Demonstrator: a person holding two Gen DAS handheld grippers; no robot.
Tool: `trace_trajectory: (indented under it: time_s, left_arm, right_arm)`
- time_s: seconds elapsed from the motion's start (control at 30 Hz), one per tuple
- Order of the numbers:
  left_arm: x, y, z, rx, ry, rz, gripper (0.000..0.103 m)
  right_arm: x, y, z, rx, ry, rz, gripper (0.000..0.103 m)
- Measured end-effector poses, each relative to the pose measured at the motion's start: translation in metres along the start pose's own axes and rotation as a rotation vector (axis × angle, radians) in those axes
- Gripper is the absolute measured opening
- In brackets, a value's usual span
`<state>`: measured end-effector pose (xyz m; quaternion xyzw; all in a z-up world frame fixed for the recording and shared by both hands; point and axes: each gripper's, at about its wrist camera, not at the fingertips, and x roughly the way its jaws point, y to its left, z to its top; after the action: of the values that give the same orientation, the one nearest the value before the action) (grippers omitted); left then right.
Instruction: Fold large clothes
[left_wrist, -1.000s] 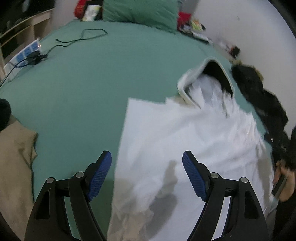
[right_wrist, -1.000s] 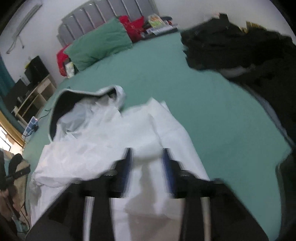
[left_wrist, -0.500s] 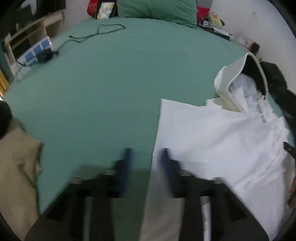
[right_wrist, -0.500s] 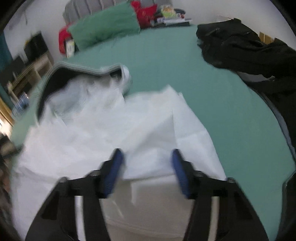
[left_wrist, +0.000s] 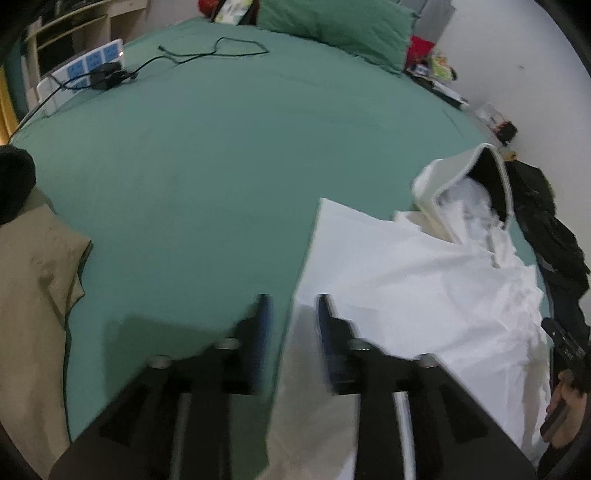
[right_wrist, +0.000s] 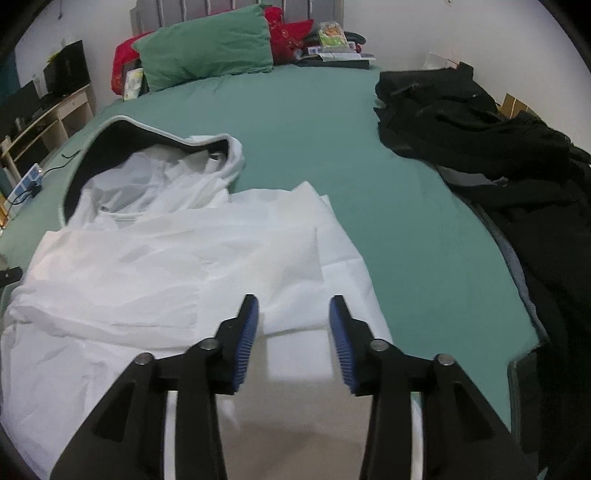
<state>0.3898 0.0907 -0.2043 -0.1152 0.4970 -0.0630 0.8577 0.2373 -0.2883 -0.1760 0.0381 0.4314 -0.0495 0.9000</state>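
Observation:
A large white hooded garment (right_wrist: 177, 254) lies spread on the green bed (right_wrist: 332, 122), hood (right_wrist: 122, 144) toward the pillows; it also shows in the left wrist view (left_wrist: 424, 280). My left gripper (left_wrist: 291, 314) sits over the garment's left edge, jaws narrowed with a gap and the white edge between them; the view is blurred. My right gripper (right_wrist: 293, 314) is open above the garment's lower right part, touching nothing.
A pile of black clothes (right_wrist: 480, 122) lies on the bed's right side. A beige cloth (left_wrist: 33, 288) lies at the left. A green pillow (right_wrist: 207, 44), a black cable (left_wrist: 207, 55) and a power strip (left_wrist: 85, 70) lie toward the head.
My left gripper has narrowed from wide open and shifted left to the garment's edge. My right gripper has opened wider and let the white fabric settle flatter.

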Motion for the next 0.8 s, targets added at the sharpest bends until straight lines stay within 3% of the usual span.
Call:
trace_trajectory:
  time_s: [0.13, 0.23, 0.37, 0.47, 0.67, 0.8]
  left_arm:
    - [-0.003, -0.016, -0.014, 0.079, 0.05, -0.039, 0.043]
    - [0.006, -0.022, -0.024, 0.136, 0.103, -0.012, 0.043]
    - [0.002, -0.028, -0.031, 0.186, 0.092, 0.009, 0.043]
    - [-0.002, -0.026, -0.035, 0.178, 0.109, 0.005, 0.043]
    - [-0.014, -0.028, -0.036, 0.123, 0.1, -0.07, 0.043]
    - [-0.018, -0.033, -0.024, 0.101, 0.035, -0.068, 0.043]
  right_arm:
    - [-0.011, 0.029, -0.002, -0.053, -0.014, 0.075, 0.061]
    - [-0.005, 0.057, -0.005, -0.12, 0.001, 0.134, 0.062]
    - [0.012, 0.073, -0.007, -0.116, 0.023, 0.17, 0.062]
    - [0.033, 0.069, -0.014, -0.085, 0.11, 0.134, 0.062]
    - [0.025, 0.052, -0.033, -0.111, 0.13, 0.068, 0.071]
    - [0.015, 0.04, -0.026, -0.107, 0.104, 0.05, 0.071]
